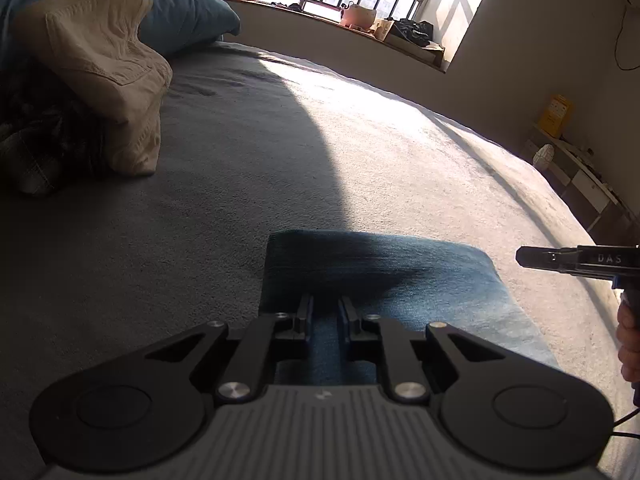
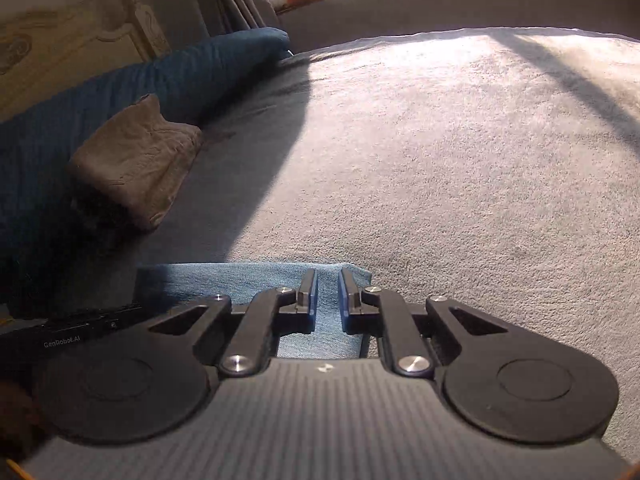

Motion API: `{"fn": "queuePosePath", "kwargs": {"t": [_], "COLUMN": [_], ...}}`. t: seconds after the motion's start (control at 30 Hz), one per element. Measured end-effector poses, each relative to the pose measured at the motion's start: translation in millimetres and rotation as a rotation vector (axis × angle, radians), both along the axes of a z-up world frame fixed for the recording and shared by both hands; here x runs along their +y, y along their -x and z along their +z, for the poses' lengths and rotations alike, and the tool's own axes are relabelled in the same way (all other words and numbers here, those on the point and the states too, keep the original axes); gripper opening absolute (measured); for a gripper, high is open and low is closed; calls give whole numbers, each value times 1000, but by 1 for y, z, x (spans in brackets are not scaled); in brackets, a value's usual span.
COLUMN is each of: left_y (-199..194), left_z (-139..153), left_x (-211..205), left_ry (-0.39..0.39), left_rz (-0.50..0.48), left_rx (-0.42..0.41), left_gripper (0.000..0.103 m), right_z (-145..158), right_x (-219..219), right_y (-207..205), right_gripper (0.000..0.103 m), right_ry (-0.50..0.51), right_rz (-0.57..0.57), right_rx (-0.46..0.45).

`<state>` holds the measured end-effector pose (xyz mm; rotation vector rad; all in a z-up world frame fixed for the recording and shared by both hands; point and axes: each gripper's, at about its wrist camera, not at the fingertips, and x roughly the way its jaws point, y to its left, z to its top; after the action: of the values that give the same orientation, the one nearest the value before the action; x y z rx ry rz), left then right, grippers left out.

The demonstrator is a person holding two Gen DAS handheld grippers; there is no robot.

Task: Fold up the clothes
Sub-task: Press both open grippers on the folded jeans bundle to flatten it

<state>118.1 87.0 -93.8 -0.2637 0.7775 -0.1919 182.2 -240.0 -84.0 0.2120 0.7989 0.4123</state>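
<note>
A folded piece of blue denim (image 1: 440,280) lies on the grey bed cover (image 1: 360,140), half in shadow. My left gripper (image 1: 325,304) sits over its near left part, its jaws narrow and shut on a strip of the denim. In the right wrist view the same denim (image 2: 240,280) shows pale blue. There my right gripper (image 2: 327,276) pinches a raised crease near the denim's right end between its blue pads. Each gripper appears side-on in the other's view: the right gripper (image 1: 524,258) with a hand behind it, and the left gripper (image 2: 136,310) at the lower left.
Folded beige trousers (image 1: 100,72) rest on a dark garment (image 1: 40,140) at the left, against a blue pillow (image 1: 188,12). A cluttered window sill (image 1: 340,16) runs behind the bed. A low shelf (image 1: 580,184) stands past the bed's right edge. Sunlit cover stretches ahead.
</note>
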Motion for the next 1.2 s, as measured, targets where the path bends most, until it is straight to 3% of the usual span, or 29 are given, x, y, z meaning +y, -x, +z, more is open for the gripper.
{"fn": "queuePosePath", "kwargs": {"t": [0.07,0.17,0.33,0.47,0.57,0.63,0.7,0.77,0.97,1.07,1.13,1.2], "left_y": [1,3,14,43,63,64,65,65,86,85,83,81], "left_z": [-1,-2,9,31,31,15,7,10,25,13,9,9], "left_x": [0,1,1,-6,-19,-29,-27,-23,-19,-27,-26,-23], "left_ry": [0,8,-8,-58,-123,-203,-192,-176,-180,-225,-213,-193], "left_rz": [0,7,22,-14,-86,-89,-77,-62,-81,-74,-59,-43], "left_rx": [-4,-11,-32,-82,-66,-16,-27,-24,-44,-30,-36,-32], "left_gripper": [16,16,16,23,26,26,27,27,28,31,31,34], "right_z": [-17,-22,36,51,36,9,-15,-18,24,12,-13,-27], "right_x": [11,21,16,12,11,16,19,18,2,6,11,13], "right_y": [-5,-5,23,67,89,93,93,89,115,127,126,124], "right_gripper": [11,11,12,12,12,11,8,7,10,9,9,8], "right_ry": [49,152,152,154,157,196,220,190,174,220,257,229], "right_rz": [59,160,253,386,431,436,435,411,465,503,497,473], "right_rx": [63,41,5,17,63,107,139,164,105,106,119,113]}}
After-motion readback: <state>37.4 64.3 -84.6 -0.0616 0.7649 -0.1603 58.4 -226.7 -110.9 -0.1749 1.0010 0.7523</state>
